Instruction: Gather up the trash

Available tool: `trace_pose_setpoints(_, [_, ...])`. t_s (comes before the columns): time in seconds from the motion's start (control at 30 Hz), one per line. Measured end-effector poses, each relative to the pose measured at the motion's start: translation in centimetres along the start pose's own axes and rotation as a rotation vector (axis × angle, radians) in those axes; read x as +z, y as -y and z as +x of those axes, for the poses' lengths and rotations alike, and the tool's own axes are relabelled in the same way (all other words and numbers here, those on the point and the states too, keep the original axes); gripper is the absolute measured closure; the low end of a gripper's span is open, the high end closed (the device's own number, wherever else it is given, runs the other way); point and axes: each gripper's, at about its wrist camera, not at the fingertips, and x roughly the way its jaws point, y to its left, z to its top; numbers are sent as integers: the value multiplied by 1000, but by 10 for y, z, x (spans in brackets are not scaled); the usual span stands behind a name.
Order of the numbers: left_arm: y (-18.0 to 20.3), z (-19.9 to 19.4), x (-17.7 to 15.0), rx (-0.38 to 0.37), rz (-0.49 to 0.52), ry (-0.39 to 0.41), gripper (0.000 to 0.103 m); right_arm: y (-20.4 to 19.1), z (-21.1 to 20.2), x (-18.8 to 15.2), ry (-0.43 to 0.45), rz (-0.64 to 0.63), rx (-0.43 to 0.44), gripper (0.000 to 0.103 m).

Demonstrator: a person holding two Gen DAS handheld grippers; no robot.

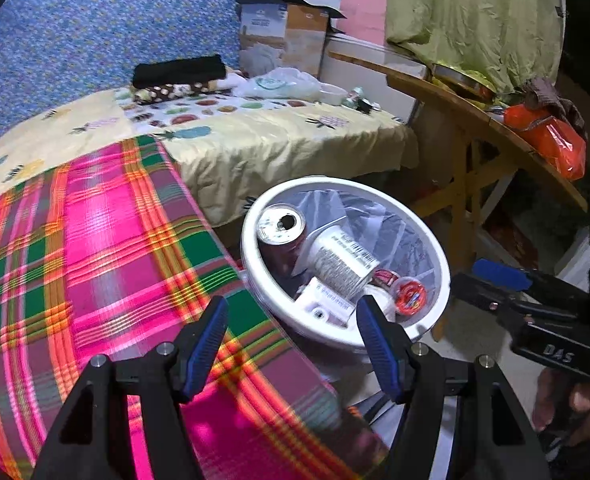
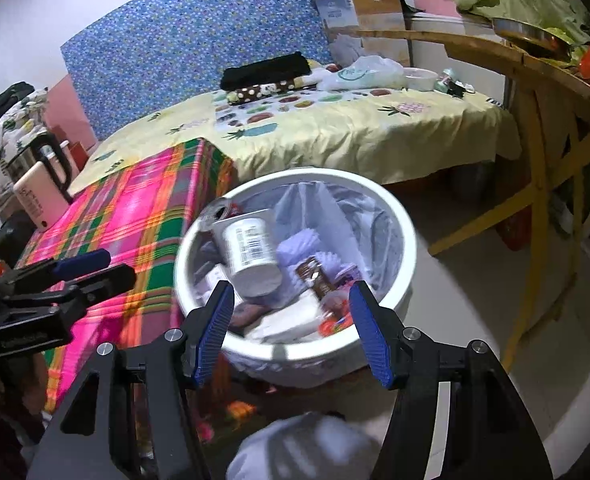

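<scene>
A white round bin (image 1: 251,256) with a clear liner stands on the floor beside the bed. In it lie an opened drink can (image 1: 281,222), a white labelled cup (image 1: 341,260), a red-lidded tub (image 1: 411,296) and other wrappers. My left gripper (image 1: 291,304) hangs open over the bin's near rim and the plaid cloth, with nothing between its fingers. Seen from the right wrist, the bin (image 2: 407,232) holds the white cup (image 2: 251,256) tilted on top. My right gripper (image 2: 291,288) stands open and empty above the near rim. Each gripper shows in the other's view: right (image 1: 479,280), left (image 2: 115,266).
A pink and green plaid cloth (image 1: 95,240) covers the near end of the bed, over a yellow sheet (image 1: 287,140). A plastic bag (image 1: 283,82) and a cardboard box (image 1: 295,32) sit at the far end. A wooden table (image 1: 475,108) with an orange bag (image 1: 551,140) stands on the right.
</scene>
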Motion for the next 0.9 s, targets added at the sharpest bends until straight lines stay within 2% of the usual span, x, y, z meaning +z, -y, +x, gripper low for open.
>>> trace_pose_setpoints(0.37, [-20, -52, -31, 104, -41, 68, 35, -45, -21, -17, 13, -83, 57, 42])
trace_pose_setpoints(0.63, [-31, -78, -56, 159, -73, 83, 35, -65, -35, -31, 18, -133, 86, 42])
trace_pose_setpoints(0.9, [-30, -98, -71, 181, -88, 108, 35, -79, -47, -39, 37, -164, 97, 42])
